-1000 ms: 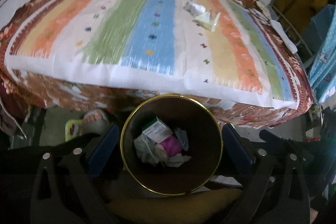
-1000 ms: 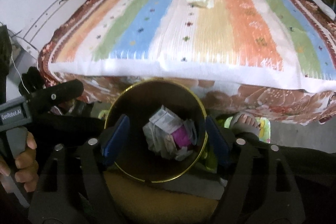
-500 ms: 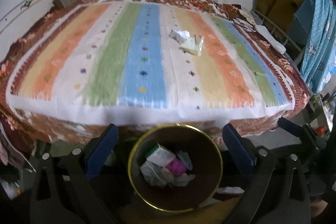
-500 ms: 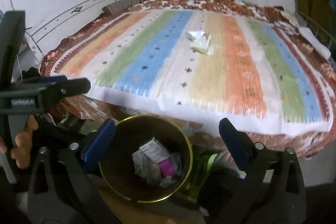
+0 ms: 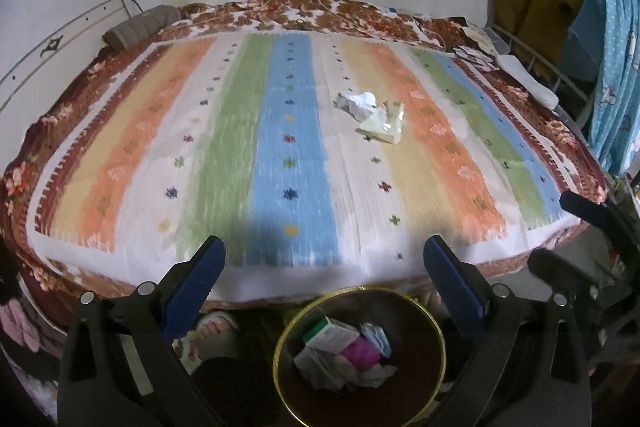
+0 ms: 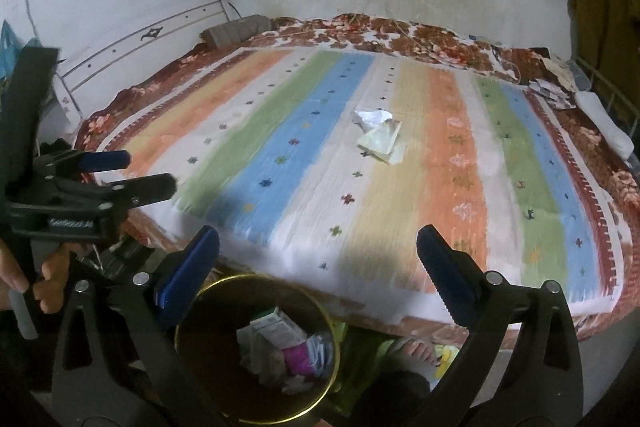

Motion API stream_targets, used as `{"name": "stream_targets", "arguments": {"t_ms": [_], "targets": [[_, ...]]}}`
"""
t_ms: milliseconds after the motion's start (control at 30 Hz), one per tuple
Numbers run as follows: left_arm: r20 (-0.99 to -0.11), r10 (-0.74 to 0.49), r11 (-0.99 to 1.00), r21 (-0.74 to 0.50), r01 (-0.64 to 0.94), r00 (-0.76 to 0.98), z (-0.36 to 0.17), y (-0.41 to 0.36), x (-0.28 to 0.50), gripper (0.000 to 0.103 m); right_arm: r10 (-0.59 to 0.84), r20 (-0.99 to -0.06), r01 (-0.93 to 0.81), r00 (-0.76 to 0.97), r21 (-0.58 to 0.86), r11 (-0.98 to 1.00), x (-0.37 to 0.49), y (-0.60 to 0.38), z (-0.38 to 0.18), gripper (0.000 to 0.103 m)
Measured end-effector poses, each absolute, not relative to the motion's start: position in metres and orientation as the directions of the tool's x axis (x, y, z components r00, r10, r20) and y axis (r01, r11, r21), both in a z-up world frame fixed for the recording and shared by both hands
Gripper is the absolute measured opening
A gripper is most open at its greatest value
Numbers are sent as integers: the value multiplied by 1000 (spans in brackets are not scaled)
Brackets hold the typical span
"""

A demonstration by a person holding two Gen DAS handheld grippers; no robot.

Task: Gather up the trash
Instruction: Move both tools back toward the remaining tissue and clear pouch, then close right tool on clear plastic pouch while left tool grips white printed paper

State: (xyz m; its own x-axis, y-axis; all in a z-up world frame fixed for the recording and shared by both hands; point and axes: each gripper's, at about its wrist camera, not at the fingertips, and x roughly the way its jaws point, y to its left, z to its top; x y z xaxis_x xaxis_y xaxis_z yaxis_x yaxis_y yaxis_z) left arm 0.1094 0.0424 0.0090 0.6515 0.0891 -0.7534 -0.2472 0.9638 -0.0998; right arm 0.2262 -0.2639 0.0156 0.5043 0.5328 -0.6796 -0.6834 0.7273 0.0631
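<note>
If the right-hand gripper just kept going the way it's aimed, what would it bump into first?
Probably the striped bedspread. The right gripper is open and empty, aimed down over the near bed edge; the bin sits below that line. The crumpled papers lie farther on. Depth is hard to judge here.

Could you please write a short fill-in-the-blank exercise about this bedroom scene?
1. The bin has a rim of ____ colour.
2. The crumpled paper lies on the striped ____.
3. The left gripper holds ____ between its fingers.
4. The pink wrapper is inside the ____.

Missing words: gold; bedspread; nothing; bin
</note>
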Motion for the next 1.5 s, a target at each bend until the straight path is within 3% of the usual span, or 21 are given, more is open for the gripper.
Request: {"name": "stream_targets", "arguments": {"t_ms": [467, 933, 1100, 1500], "targets": [[-762, 76, 951, -139, -277, 643, 7, 68, 190, 97, 503, -719, -670, 479, 70, 739, 290, -238, 12, 94], [-755, 36, 969, -135, -209, 655, -26, 89, 275, 97, 466, -769, -652, 438, 85, 753, 378, -211, -27, 92], [-775, -11, 959, -187, -212, 632, -42, 98, 302, 97, 468, -776, -658, 422, 92, 747, 401, -200, -43, 92], [-782, -124, 927, -310, -209, 611, -78, 106, 366, 96, 490, -800, -620, 347, 196, 760, 464, -190, -84, 77]]}}
